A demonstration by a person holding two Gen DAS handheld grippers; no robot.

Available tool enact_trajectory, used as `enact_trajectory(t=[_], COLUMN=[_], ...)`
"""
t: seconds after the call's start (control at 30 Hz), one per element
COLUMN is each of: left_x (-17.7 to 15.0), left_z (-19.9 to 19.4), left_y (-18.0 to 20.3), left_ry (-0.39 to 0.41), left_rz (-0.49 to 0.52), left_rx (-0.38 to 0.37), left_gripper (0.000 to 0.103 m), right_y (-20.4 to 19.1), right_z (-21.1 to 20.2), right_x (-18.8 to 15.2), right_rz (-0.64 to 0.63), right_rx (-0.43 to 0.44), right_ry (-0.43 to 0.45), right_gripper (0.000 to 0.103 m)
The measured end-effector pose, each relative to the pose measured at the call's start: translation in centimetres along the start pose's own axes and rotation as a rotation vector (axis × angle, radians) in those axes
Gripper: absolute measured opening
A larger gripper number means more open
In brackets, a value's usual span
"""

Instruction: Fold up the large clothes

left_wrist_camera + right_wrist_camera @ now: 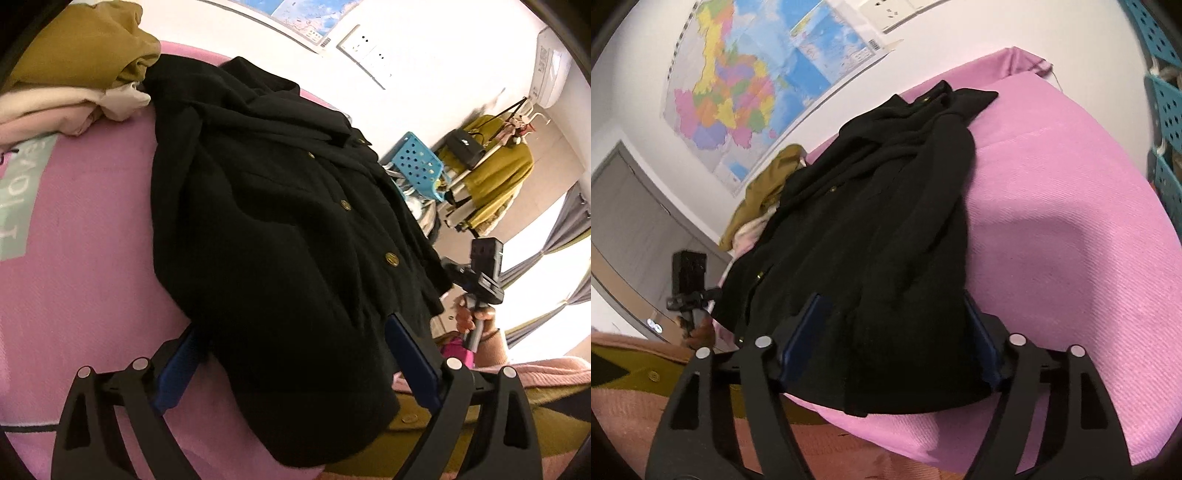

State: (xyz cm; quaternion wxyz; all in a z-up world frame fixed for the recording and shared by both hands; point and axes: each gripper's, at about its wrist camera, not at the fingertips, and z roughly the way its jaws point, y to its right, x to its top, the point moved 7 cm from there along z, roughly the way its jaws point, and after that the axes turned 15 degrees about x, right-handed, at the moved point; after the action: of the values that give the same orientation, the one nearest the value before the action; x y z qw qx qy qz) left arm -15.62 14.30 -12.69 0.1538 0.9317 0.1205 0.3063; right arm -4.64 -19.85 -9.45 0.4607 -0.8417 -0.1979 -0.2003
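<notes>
**Black coat between both sets of fingers**

While the big black woolly coat with gold buttons (280, 236) lies spread on the pink ribbed cloth (92, 266), both grippers sit at its near hem. The left gripper (295, 365) has its 2 blue-padded fingers (181, 365) spread wide, 1 on each side of the hem. The coat's bottom edge bulges into the gap between them and runs away ahead of the fingertips. I cannot tell if the pads touch the fabric.

The right gripper (894, 347) is spread wide too, with the coat's hem filling the gap between its 2 fingers (805, 332). The coat (871, 236) runs away from the fingertips toward its collar at the far end.

Beyond the left fingers, off to the left, a mustard cloth on top of a cream cloth (74, 74) makes a pile that touches the coat's far corner. Past the right finger of the left gripper stands a blue plastic basket with holes (417, 162). Far ahead of the right fingers, a colourful paper map (753, 81) hangs on the white wall.
</notes>
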Motion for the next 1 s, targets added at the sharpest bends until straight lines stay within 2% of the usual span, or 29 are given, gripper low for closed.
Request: enact_trajectory(t=[0.07, 0.1, 0.17, 0.2, 0.27, 0.33, 0.4, 0.43, 0.47, 0.5, 0.53, 0.57, 0.67, 0.77, 1.0], left_x=[0.1, 0.2, 0.6, 0.6, 0.7, 0.7, 0.9, 0.9, 1.0, 1.0, 1.0, 0.9, 1.0, 1.4, 1.6], left_z=[-0.4, -0.4, -0.2, -0.2, -0.3, -0.4, -0.1, 0.0, 0.1, 0.4, 0.8, 1.1, -0.3, -2.8, -9.8], left_y=[-0.7, -0.8, -1.1, -1.3, -1.5, -1.7, -1.4, -1.2, -1.1, -1.0, -1.1, -1.0, -1.1, -1.1, -0.4], left_ry=[0.008, 0.012, 0.025, 0.025, 0.014, 0.016, 0.028, 0.034, 0.042, 0.043, 0.023, -0.002, 0.018, 0.065, 0.185], left_rz=[-0.007, -0.016, -0.028, -0.023, -0.021, -0.038, -0.055, -0.053, -0.049, -0.049, -0.065, -0.096, -0.135, -0.169, -0.155], left_rx=[0.011, 0.020, 0.098, 0.131, 0.155, 0.135, 0.104, 0.112, 0.126, 0.139, 0.138, 0.116, 0.077, 0.019, -0.041], left_gripper=[0.091, 0.089, 0.073, 0.061, 0.059, 0.063, 0.074, 0.074, 0.071, 0.048, 0.029, 0.028, 0.021, 0.019, 0.017], right_y=[0.0, 0.1, 0.4, 0.4, 0.4, 0.1, -0.2, -0.4, -0.6, -0.7, -0.7, -0.8, -2.2, -4.9, -11.6], right_z=[0.1, 0.2, 0.7, 0.7, 0.5, 0.3, 0.6, 0.9, 1.1, 1.7, 2.2, 2.4, 1.1, -1.8, -6.5], right_x=[0.0, 0.0, -0.3, -0.5, -0.5, -0.4, -0.4, -0.4, -0.4, -0.6, -0.8, -0.8, 0.2, 1.5, 2.4], right_rz=[-0.001, 0.007, 0.046, 0.052, 0.053, 0.066, 0.049, 0.042, 0.043, 0.071, 0.098, 0.108, 0.125, 0.077, -0.050], right_rx=[0.010, 0.017, 0.045, 0.063, 0.068, 0.107, 0.095, 0.092, 0.091, 0.120, 0.147, 0.155, 0.226, 0.275, 0.374], right_ry=[0.003, 0.001, -0.010, -0.011, -0.006, 0.012, 0.002, -0.002, -0.004, -0.022, -0.030, -0.024, 0.061, 0.165, 0.258], right_gripper=[0.070, 0.055, 0.034, 0.034, 0.037, 0.044, 0.046, 0.046, 0.041, 0.022, 0.016, 0.016, 0.012, 0.011, 0.010])
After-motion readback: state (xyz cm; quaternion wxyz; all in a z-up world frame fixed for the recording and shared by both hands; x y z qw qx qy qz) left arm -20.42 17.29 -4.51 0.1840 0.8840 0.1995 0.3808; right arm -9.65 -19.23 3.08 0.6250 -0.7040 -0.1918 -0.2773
